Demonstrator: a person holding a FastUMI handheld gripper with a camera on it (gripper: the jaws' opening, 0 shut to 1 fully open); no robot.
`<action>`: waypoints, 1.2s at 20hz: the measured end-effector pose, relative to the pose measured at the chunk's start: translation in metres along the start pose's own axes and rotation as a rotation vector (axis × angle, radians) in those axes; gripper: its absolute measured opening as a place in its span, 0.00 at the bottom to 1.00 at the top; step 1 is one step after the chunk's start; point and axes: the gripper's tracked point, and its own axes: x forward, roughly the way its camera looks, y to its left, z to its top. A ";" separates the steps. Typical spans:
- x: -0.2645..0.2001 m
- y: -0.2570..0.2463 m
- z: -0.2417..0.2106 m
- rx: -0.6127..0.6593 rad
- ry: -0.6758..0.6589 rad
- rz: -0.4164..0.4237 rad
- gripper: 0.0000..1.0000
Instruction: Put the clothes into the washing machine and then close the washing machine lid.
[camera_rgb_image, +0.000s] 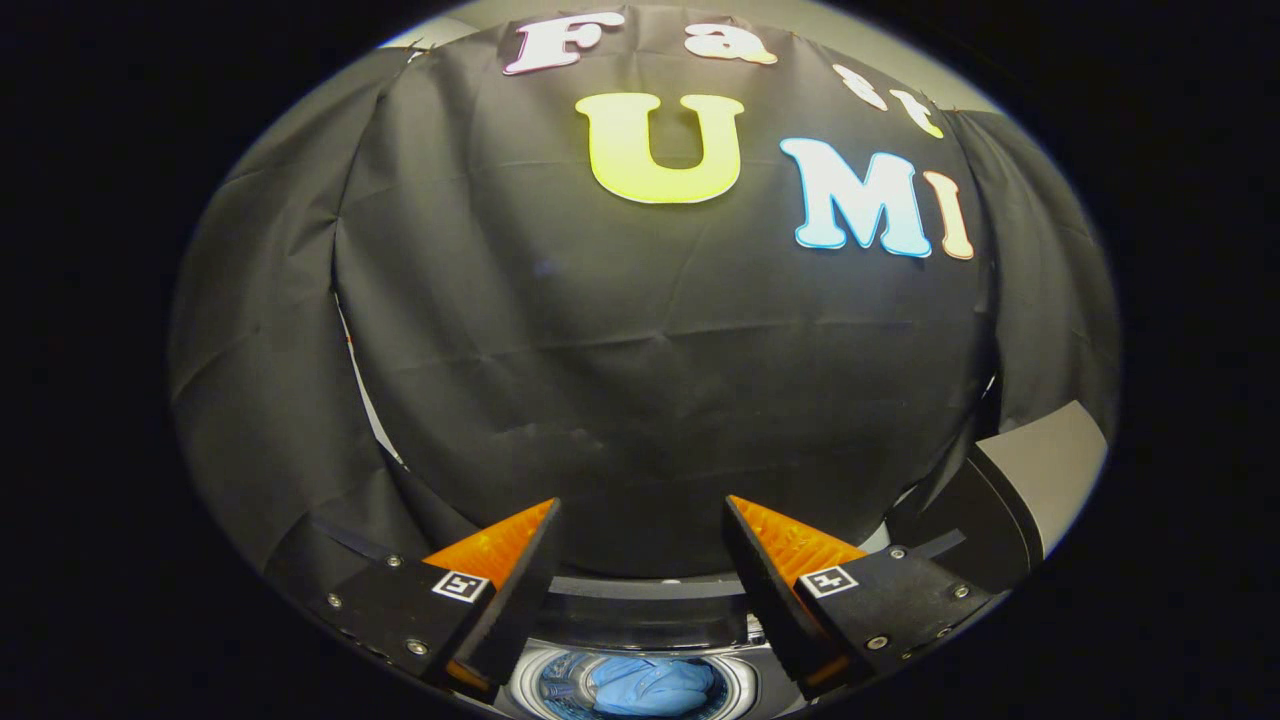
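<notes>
Booth wall (640, 380): a black cloth hangs across the back, creased in horizontal and vertical folds, with separate drapes at either side overlapping it.
Pale wall (700, 12): a strip of light grey surface shows above the cloth's upper edge.
Lid (1040, 480): a grey and black panel stands raised to the right of the right finger, so the machine is not closed.
Washing machine (640, 610): its dark top rim curves across just below the fingertips, and the round drum opening lies low between the two fingers.
Drum (555, 685): a pale ring surrounds a perforated metal tub.
Clothes (650, 685): a crumpled light blue garment lies inside the drum, below and between the fingers, touching neither of them.
Gripper (640, 520): it is held high over the machine, pointing level towards the cloth rather than down into the tub; the two fingers stand well apart with only air and the cloth behind seen between their tips, and nothing is clamped.
Fingers (500, 550): each has a ribbed inner pad facing the other.
Markers (460, 586): a small square black-and-white coded tag sits on each finger mount; no brand name or readable text appears on the machine.
</notes>
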 end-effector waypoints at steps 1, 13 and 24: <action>-0.003 0.000 -0.001 -0.002 -0.012 0.002 0.97; -0.040 0.001 -0.016 -0.013 -0.148 0.018 0.96; -0.100 0.010 -0.106 -0.057 -0.104 0.086 0.95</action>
